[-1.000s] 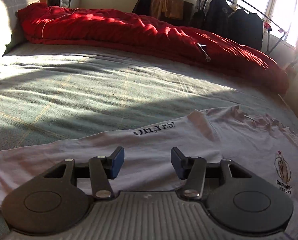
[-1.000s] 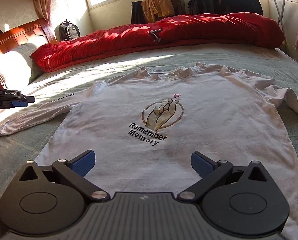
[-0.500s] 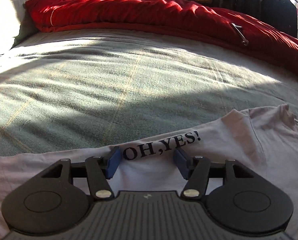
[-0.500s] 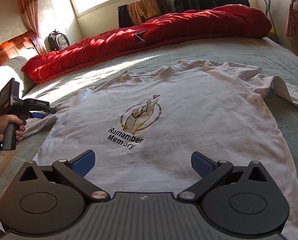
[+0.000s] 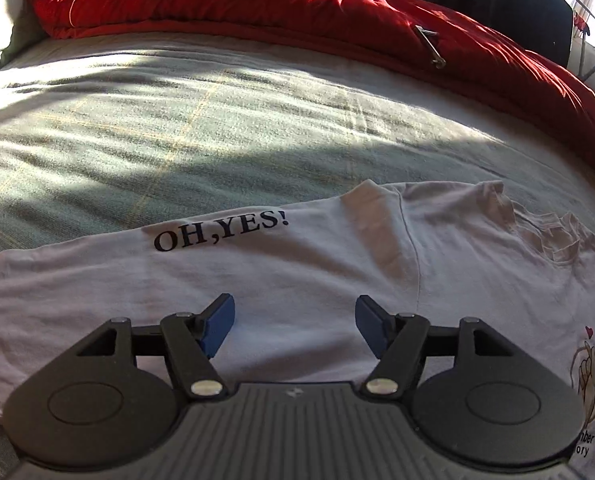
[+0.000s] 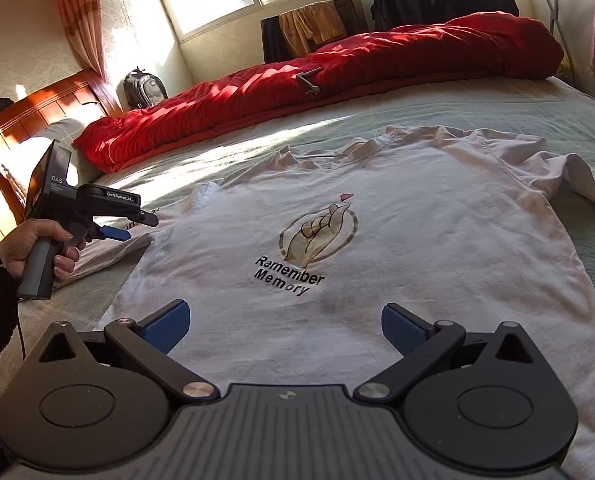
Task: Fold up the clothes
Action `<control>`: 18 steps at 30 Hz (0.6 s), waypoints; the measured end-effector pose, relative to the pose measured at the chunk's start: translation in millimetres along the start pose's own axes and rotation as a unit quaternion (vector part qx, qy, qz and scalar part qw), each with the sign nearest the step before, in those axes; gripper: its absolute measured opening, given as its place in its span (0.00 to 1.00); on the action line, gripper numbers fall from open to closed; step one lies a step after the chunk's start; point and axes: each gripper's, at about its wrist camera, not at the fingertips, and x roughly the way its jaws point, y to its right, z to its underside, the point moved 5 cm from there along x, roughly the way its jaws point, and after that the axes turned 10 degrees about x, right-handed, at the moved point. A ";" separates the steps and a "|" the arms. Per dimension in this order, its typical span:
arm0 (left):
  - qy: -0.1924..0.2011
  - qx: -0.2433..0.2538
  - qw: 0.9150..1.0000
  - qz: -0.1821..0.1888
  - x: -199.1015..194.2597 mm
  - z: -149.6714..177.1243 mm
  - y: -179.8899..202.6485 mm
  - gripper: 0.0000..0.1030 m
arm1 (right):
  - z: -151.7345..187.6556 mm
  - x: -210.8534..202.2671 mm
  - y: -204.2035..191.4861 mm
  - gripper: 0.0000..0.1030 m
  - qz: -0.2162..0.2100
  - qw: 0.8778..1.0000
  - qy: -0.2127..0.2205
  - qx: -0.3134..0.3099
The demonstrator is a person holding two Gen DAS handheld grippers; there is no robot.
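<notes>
Through the left wrist I am seeing my left gripper (image 5: pixel 293 322), jaws apart, hovering over the white shirt (image 5: pixel 297 280) sleeve running crosswise; the red quilt (image 5: pixel 297 12) is lying beyond. Through the right wrist, my right gripper (image 6: pixel 283 326), jaws wide apart, is facing the shirt's collar ahead.

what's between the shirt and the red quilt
Only bare green bedsheet lies between the shirt and the red quilt; nothing rests on that stretch. Both wrist views show it.
</notes>
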 end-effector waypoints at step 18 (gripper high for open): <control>0.104 0.060 0.992 -0.026 -50.8 9.1 9.4 0.77 | 2.7 -3.7 5.8 1.00 -0.003 1.000 -0.001 0.011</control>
